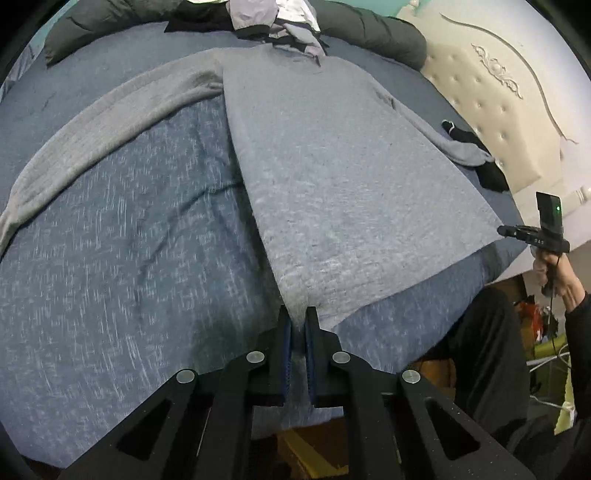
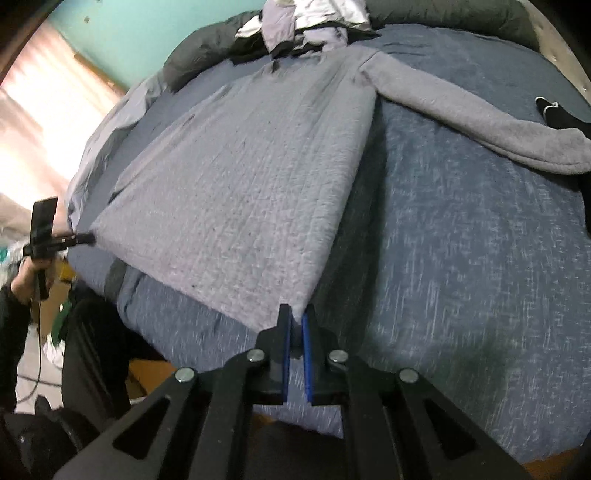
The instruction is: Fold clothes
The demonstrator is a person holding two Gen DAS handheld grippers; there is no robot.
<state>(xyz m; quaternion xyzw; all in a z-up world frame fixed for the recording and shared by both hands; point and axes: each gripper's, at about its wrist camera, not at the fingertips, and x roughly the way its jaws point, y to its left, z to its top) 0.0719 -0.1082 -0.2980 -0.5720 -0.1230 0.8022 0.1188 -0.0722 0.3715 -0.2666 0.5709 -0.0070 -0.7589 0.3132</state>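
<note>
Left tool (image 1: 298,325): blue-padded fingers pinching one hem corner of the sweater (image 1: 332,177); jaws nearly together on the knit.
Right tool (image 2: 298,325): fingers pinching the other hem corner of the sweater; only a narrow gap between the pads.
Hands: each tool shows in the other's view, held by a hand (image 1: 554,273) in a dark sleeve at the bed's near edge.
Hem: drawn taut between the two tools, lifted slightly off the bed (image 1: 129,240).
Sweater: grey knit, laid flat along the bed, neck toward the far end, hem toward the person.
Left sleeve (image 1: 96,125): spread outward across the blue cover.
Right sleeve (image 2: 480,122): spread outward, its cuff lying over a black garment (image 2: 561,114).
Bed: covered by a mottled blue blanket.
Far end: a pile of lilac, white and black clothes (image 1: 273,22) just beyond the neck, with a dark puffy jacket (image 1: 373,33) behind.
Headboard (image 1: 491,96): cream, tufted, on the right side.
</note>
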